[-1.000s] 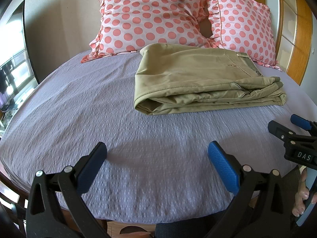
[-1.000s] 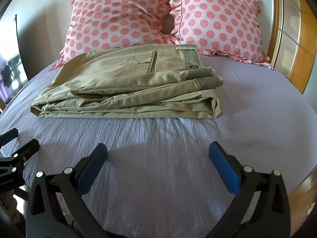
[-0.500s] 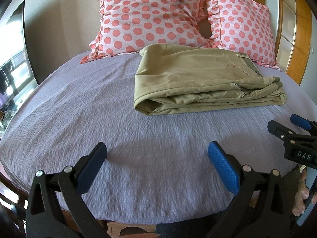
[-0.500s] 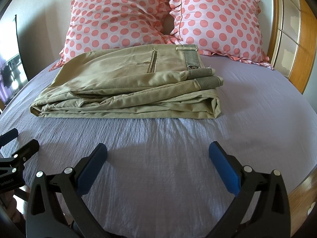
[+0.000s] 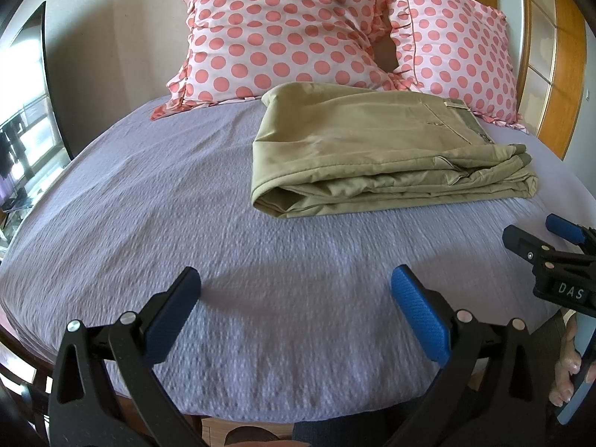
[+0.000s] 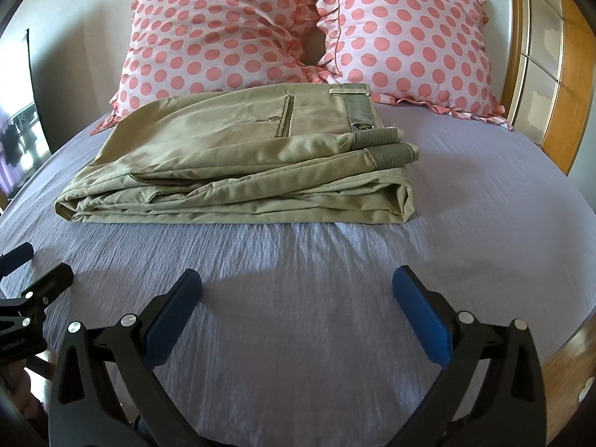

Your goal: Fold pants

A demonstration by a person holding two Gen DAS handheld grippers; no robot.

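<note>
Khaki pants (image 5: 372, 149) lie folded in a flat stack on the lilac bedsheet (image 5: 149, 205), just in front of the pillows; they also show in the right wrist view (image 6: 242, 164), waistband at the right. My left gripper (image 5: 296, 313) is open and empty, held low over the sheet near the bed's front edge, well short of the pants. My right gripper (image 6: 298, 313) is open and empty too, in front of the pants. Each gripper shows at the side of the other's view: the right gripper (image 5: 551, 246) and the left gripper (image 6: 26, 272).
Two pink polka-dot pillows (image 6: 223, 33) (image 6: 413, 29) lean against the wall behind the pants. A wooden headboard or frame (image 6: 573, 85) runs along the right. A window (image 5: 22, 138) is at the far left. The bed's front edge (image 5: 298, 413) is close below the grippers.
</note>
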